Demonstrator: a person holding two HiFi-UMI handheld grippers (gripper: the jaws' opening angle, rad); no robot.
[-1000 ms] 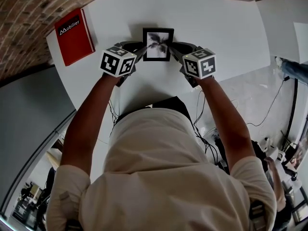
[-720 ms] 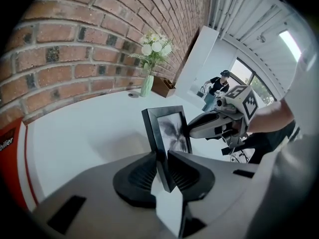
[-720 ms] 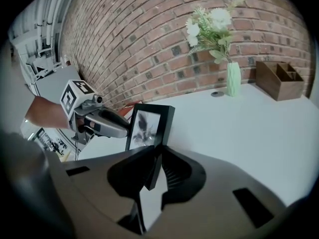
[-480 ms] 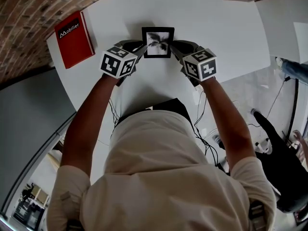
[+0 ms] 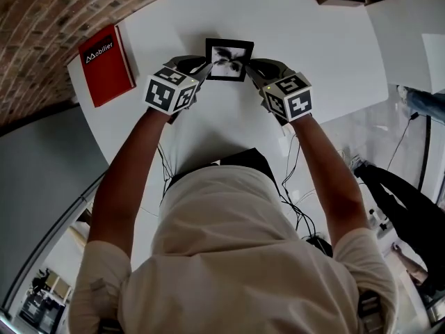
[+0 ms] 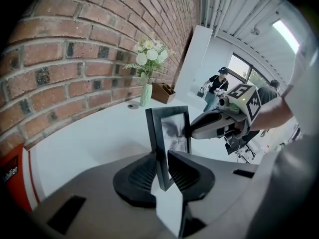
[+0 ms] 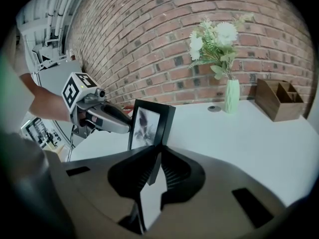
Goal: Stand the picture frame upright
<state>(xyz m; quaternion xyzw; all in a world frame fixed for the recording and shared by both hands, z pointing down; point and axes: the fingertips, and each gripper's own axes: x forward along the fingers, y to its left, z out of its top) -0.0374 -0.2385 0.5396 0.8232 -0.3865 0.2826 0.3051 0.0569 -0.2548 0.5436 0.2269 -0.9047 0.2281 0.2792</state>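
Surface: white table (image 5: 313, 54) beside a brick wall (image 7: 149, 34), with a red book (image 5: 106, 64) near its left edge.
Frame: picture frame (image 5: 229, 59) nearly upright over the table, between the grippers; whether its foot touches is hidden.
Grip: left gripper (image 5: 207, 67) and right gripper (image 5: 249, 67) each pinch one side edge.
Risk: uneven release could twist the thin edges free and the frame would likely topple; no rear stand shows.
Change: from above, the frame looks shorter than a second ago, tipped up further.

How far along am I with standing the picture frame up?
Done: the picture frame is raised nearly vertical. In hand: the left tool and right tool each clamp one side edge. Left: probably set it standing by itself, then release.
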